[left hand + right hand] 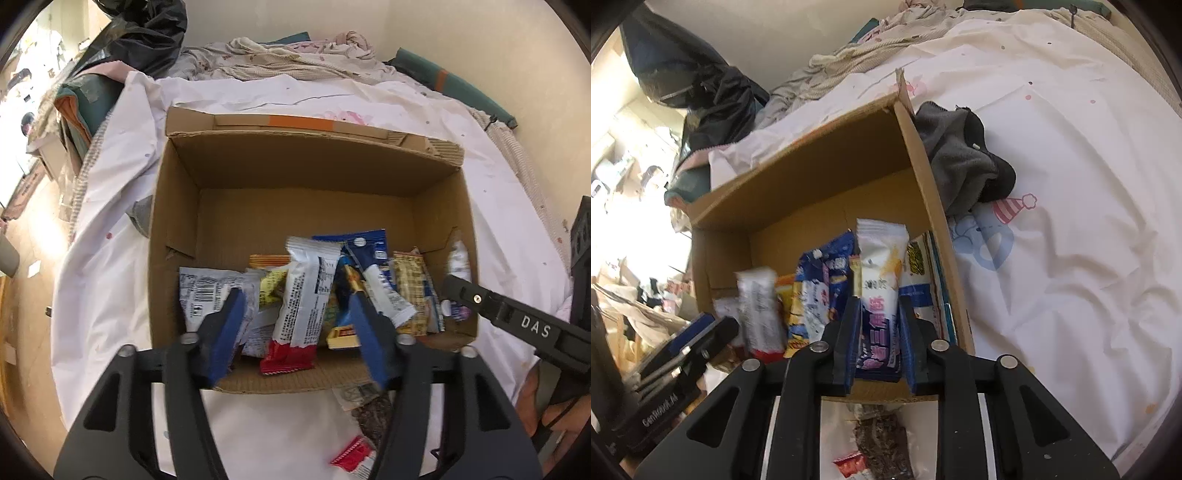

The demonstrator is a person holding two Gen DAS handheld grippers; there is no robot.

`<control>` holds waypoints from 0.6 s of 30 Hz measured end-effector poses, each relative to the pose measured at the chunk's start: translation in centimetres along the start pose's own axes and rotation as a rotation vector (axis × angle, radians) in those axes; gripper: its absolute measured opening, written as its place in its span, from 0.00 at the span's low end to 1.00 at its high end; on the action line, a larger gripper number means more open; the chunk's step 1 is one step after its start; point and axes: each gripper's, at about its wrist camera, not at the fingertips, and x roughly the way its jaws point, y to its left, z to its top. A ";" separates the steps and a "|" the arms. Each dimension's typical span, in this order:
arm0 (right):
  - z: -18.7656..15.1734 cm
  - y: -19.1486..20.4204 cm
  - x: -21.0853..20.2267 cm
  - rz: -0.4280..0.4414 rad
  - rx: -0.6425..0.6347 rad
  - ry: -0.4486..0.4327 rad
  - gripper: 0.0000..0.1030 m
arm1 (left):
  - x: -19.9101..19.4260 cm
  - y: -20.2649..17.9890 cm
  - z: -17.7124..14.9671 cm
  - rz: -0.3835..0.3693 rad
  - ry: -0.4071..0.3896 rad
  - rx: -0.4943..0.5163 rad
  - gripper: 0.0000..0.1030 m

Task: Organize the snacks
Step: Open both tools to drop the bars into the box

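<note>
Cardboard box (303, 177) sat on bed sheet (110, 258), frame centre; snack packets stood in a row along its near wall. Right claw (877, 332), lower centre of right view, was closed on a blue-and-white packet (881, 280) held upright at row's right end, near the box's right wall. Left claw (295, 325) hung wide open, gripping nothing, over the white-and-red packet (303, 295). Step, prob.: seating this packet in the row. Next move needs release w/o toppling neighbours. Far half of box floor was bare. A dark packet (882, 443) and small red one (851, 465) lay outside, at frame bottom
</note>
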 end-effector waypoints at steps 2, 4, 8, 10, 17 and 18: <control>0.1 0.0 -0.5 0.018 0.010 -0.025 0.49 | -0.3 -0.1 0.0 -0.019 -0.005 -0.006 0.71; 0.2 0.0 -0.9 0.040 0.018 -0.047 0.61 | -0.6 -0.1 0.0 -0.027 -0.017 -0.009 0.72; 0.5 0.0 -1.6 0.042 0.020 -0.078 0.68 | -1.2 -0.2 0.0 -0.031 -0.037 -0.010 0.73; 0.5 -0.1 -1.6 0.049 0.030 -0.073 0.68 | -1.5 -0.1 0.1 -0.029 -0.045 -0.014 0.73; 0.2 0.3 -3.1 0.052 0.013 -0.108 0.68 | -3.6 0.2 -0.3 -0.043 -0.091 -0.012 0.73; 0.0 0.4 -3.5 0.047 0.004 -0.110 0.68 | -4.1 0.3 -0.5 -0.040 -0.102 -0.006 0.73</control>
